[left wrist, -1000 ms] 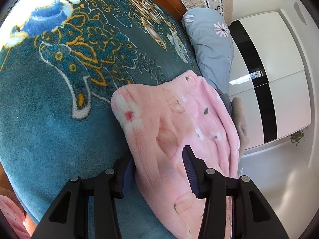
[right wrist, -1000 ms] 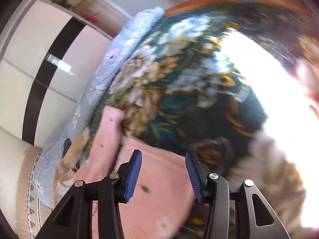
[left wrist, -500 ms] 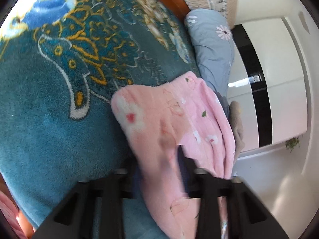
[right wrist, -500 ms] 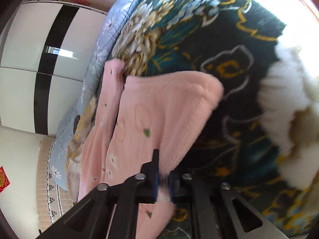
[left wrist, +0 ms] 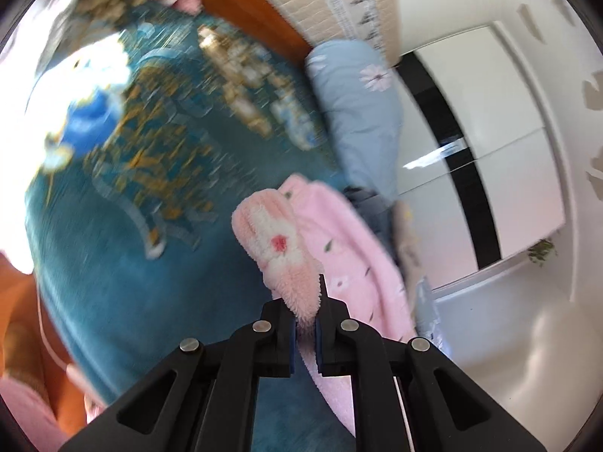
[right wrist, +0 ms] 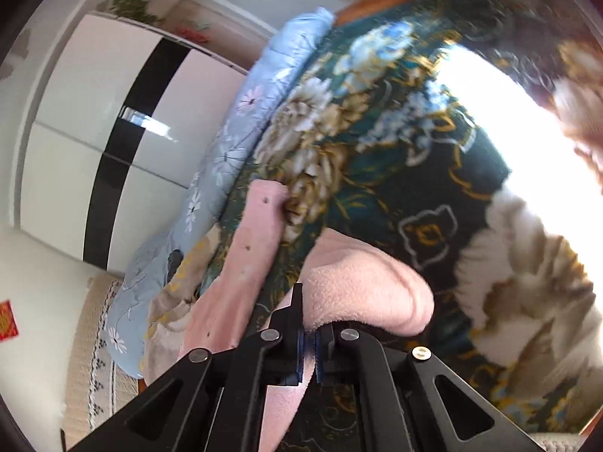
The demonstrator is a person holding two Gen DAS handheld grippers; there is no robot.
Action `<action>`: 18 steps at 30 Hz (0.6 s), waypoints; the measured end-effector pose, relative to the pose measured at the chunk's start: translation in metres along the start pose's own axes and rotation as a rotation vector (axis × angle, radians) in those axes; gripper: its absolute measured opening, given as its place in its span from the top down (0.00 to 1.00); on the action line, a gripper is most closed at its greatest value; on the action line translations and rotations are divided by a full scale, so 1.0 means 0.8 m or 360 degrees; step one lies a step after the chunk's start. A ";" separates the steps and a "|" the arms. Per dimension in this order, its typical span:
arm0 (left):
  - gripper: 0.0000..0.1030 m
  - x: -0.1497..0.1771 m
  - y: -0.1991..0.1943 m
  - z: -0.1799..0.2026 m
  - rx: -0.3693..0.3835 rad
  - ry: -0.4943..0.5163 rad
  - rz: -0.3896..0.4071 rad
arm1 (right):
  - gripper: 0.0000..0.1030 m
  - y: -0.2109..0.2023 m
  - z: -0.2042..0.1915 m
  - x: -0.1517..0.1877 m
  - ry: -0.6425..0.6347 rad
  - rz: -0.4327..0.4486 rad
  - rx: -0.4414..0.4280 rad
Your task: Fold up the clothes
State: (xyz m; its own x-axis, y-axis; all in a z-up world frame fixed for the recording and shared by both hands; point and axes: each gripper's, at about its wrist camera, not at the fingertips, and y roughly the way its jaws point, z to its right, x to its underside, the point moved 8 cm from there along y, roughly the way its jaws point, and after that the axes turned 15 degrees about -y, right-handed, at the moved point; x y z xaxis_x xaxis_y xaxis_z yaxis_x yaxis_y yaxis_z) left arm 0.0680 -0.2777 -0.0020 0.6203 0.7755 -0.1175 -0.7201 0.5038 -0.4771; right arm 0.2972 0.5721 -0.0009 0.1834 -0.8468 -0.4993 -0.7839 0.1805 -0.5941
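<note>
On the teal flowered blanket spread over the bed, the left gripper has its fingers clenched on one fluffy end of the pink fleece garment, bunching it up off the cover. The right gripper pinches another edge of the same garment, which curls above its fingers. Both ends are held, presumably so the piece can be carried over in a fold; the rest trails toward the pale blue pillow at the bed's far side.
</note>
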 end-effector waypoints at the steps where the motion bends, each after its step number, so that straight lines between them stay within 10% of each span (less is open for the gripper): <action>1: 0.93 0.003 -0.002 -0.001 0.0004 0.0001 -0.0006 | 0.96 0.001 0.001 -0.001 0.0003 -0.0004 -0.0003; 18: 0.92 0.009 0.002 -0.027 -0.0092 -0.0071 -0.0063 | 0.96 0.010 -0.009 -0.007 -0.0085 -0.0016 0.0048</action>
State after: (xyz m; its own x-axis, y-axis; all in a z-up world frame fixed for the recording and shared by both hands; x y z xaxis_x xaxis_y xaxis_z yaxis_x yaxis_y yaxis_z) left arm 0.0779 -0.2796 -0.0225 0.6327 0.7721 -0.0595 -0.6754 0.5126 -0.5302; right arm 0.2860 0.5744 0.0018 0.2233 -0.8207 -0.5259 -0.7637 0.1880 -0.6176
